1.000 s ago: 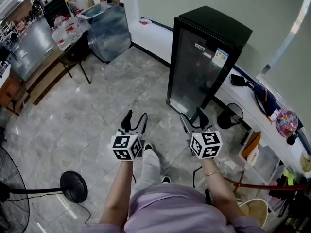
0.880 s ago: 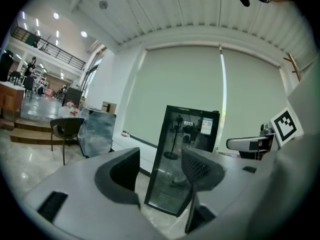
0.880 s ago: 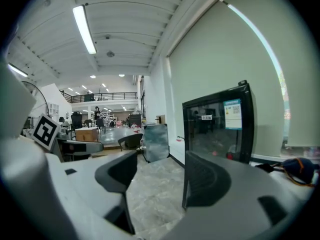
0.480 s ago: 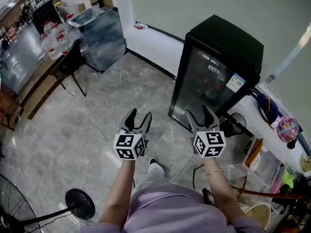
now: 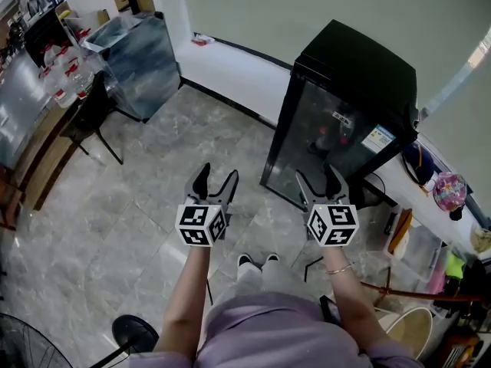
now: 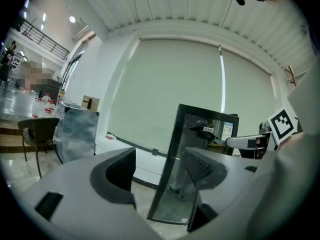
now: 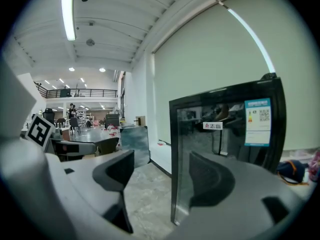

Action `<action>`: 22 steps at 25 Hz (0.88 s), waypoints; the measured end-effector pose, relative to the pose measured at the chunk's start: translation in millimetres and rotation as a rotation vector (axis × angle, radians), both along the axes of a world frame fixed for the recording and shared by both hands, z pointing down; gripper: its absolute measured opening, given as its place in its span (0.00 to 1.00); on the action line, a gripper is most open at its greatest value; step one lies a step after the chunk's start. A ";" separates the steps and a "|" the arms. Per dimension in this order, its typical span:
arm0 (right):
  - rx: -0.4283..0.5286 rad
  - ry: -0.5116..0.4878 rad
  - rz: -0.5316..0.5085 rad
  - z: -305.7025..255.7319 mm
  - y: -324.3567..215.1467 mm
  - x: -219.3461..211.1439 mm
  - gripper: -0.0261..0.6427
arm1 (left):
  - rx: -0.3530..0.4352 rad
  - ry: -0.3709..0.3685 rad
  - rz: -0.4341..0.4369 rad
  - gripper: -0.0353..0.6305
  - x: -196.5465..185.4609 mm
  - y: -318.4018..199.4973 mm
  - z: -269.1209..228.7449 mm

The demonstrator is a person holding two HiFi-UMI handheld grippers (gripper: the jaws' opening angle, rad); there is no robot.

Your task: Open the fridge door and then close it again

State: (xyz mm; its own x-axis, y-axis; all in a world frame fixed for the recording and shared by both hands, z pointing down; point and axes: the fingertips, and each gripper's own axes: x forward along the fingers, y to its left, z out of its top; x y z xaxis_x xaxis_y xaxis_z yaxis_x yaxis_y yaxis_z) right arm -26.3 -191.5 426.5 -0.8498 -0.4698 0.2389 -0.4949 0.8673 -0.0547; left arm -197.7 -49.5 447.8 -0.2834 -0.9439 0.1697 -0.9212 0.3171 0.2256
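Since the earlier frames, both grippers have been carried nearer to the fridge (image 5: 353,67), which is now seen larger and just ahead of the right gripper (image 5: 316,173). Grey marbled floor (image 5: 138,198) is spread across the room. The fridge, a black upright cabinet, is stood by the pale wall at the right of the head view, and its glass door (image 5: 318,148) is closed. The left gripper (image 5: 217,175) is held out over the floor, apart from the door. Its jaws have just been opened further and are spread wide, with nothing gripped. The right gripper's jaws have likewise been opened wide and are empty. A blue label (image 5: 376,139) is stuck on the glass.
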 end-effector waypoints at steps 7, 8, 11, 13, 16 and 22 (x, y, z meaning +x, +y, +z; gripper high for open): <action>-0.016 0.009 0.037 10.6 -31.6 -13.7 0.55 | -0.009 -0.005 0.042 0.52 -23.0 -40.4 5.5; -0.015 0.005 0.043 10.7 -37.6 -16.2 0.55 | -0.012 -0.007 0.048 0.52 -25.8 -47.2 6.8; -0.013 -0.009 0.056 8.8 -55.6 -22.1 0.55 | -0.020 -0.006 0.066 0.53 -31.5 -69.1 9.3; -0.010 -0.016 0.062 6.3 -69.6 -24.8 0.55 | -0.021 -0.009 0.076 0.53 -35.9 -88.0 8.5; -0.015 -0.017 0.074 5.5 -90.9 -28.1 0.55 | -0.020 -0.007 0.093 0.53 -42.1 -119.1 5.7; -0.040 -0.024 0.080 9.7 -115.0 -38.9 0.55 | -0.028 -0.003 0.137 0.54 -45.5 -165.7 5.8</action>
